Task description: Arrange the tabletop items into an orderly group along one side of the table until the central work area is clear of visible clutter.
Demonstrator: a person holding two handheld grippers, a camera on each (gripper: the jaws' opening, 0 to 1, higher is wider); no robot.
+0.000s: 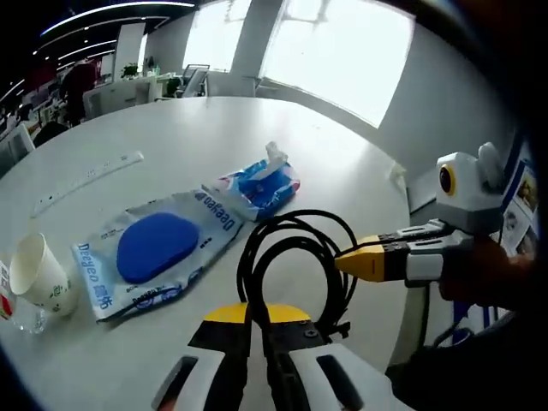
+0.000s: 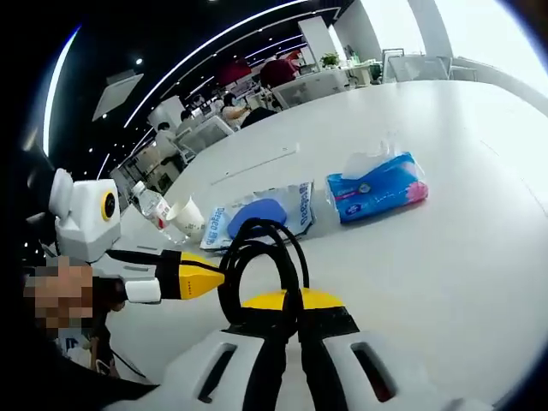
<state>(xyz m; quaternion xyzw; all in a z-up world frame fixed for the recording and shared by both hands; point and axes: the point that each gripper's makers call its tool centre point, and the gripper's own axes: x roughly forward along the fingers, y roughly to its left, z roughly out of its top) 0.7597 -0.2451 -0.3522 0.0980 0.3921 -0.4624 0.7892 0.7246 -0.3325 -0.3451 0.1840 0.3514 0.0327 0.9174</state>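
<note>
A coiled black cable (image 1: 300, 216) stands looped above the white round table (image 1: 214, 128), held between both grippers. My left gripper (image 1: 257, 317) is shut on the bottom of the coil. My right gripper (image 1: 355, 259) comes in from the right with its yellow tips shut on the coil's side. In the right gripper view, the right gripper (image 2: 287, 304) pinches the cable (image 2: 261, 227) from below and the left gripper (image 2: 210, 278) pinches it from the left. Beyond the cable lie a blue-and-white pouch (image 1: 163, 248) (image 2: 265, 214) and a blue tissue pack (image 1: 261, 184) (image 2: 377, 188).
A paper cup (image 1: 38, 274) (image 2: 187, 216) stands at the pouch's end, with a water bottle (image 2: 152, 205) beside it. A clear ruler (image 1: 86, 180) (image 2: 257, 163) lies farther out. The table (image 2: 445, 274) is bare to the right of the tissue pack. Office desks and people sit far behind.
</note>
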